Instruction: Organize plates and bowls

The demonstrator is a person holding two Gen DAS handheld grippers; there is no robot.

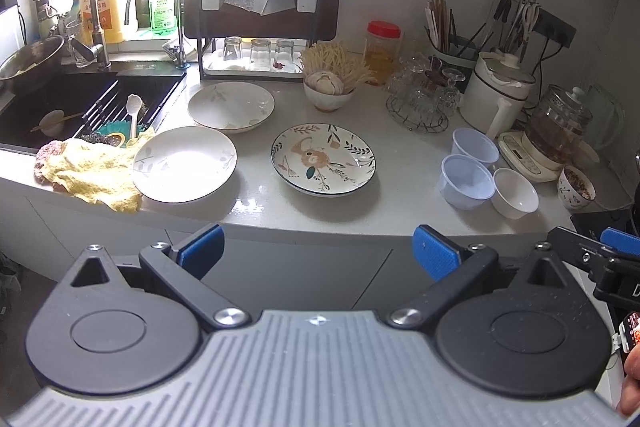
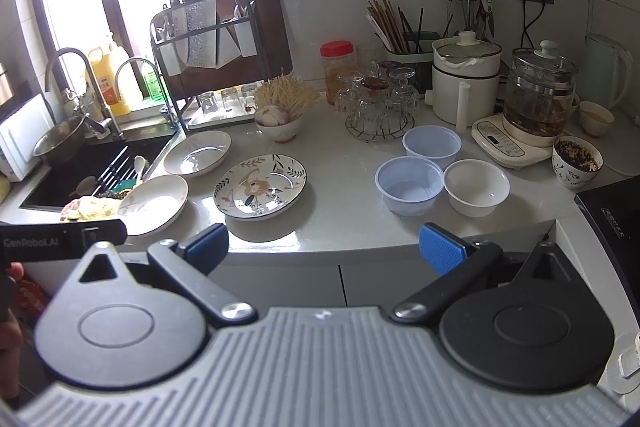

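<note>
Left wrist view: both grippers point(image 1: 316, 251) point(image 2: 324, 247) are held wide apart and empty; plates point(image 1: 323, 159) and bowls point(image 1: 466, 181) are not yet stacked on the counter point(image 1: 400, 183).

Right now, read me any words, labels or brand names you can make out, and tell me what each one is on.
"GenRobot.AI": on the left gripper, its black body.
Orange bottle label: too blurred to read.
Green bottle label: too small to read.
Kettle base buttons: too small to read.
Stove edge print: blurred.

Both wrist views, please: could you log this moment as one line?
left claw open, empty | right claw open, empty | flower-patterned ceramic plate untouched on grey countertop | stacking not begun
</note>
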